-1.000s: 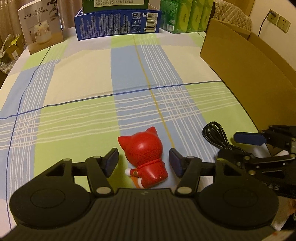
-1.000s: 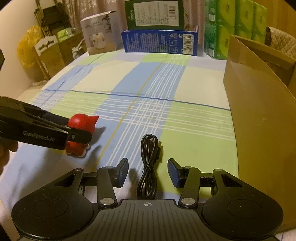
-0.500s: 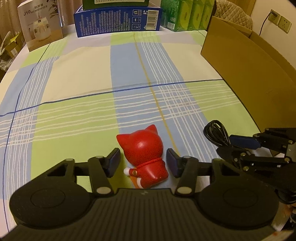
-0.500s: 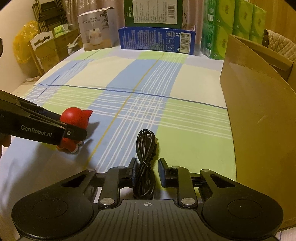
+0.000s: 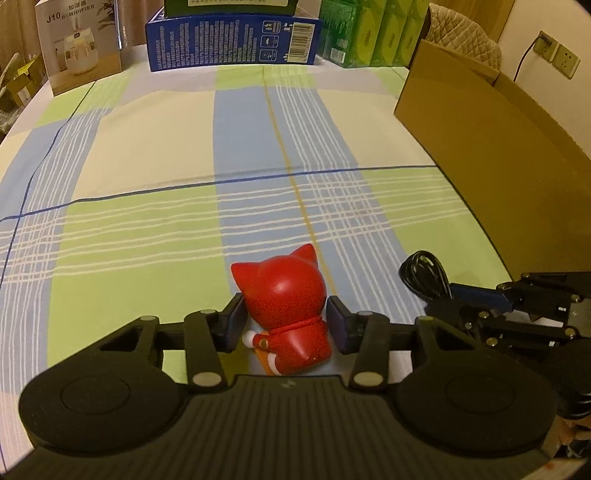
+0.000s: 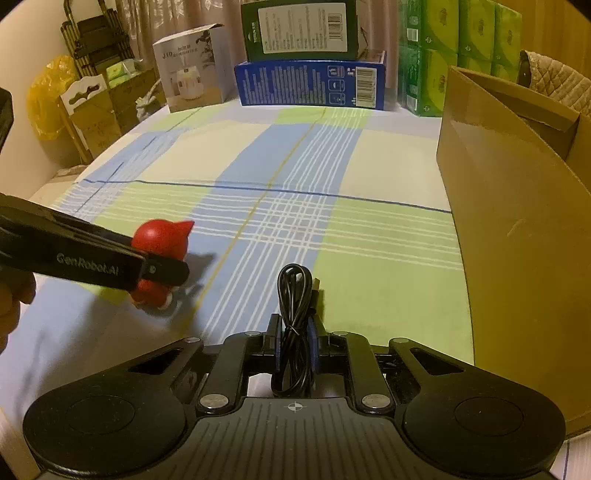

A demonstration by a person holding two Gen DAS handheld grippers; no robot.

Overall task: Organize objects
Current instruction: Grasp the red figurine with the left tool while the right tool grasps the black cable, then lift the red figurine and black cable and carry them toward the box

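Note:
A red cat figurine lies on the checked tablecloth between the pads of my left gripper, which is shut on it; in the right wrist view the figurine looks slightly raised. A coiled black cable is clamped between the pads of my right gripper. In the left wrist view the cable sticks out of the right gripper at the right. A tall open cardboard box stands at the right edge of the table; it also shows in the right wrist view.
At the table's far edge stand a white humidifier box, a blue box with a dark green box on top, and green tissue packs. Bags and cartons sit beyond the left side.
Both grippers closed: the left one on the red figurine, the right one on the black cable. The left gripper with the figurine looks slightly lifted.

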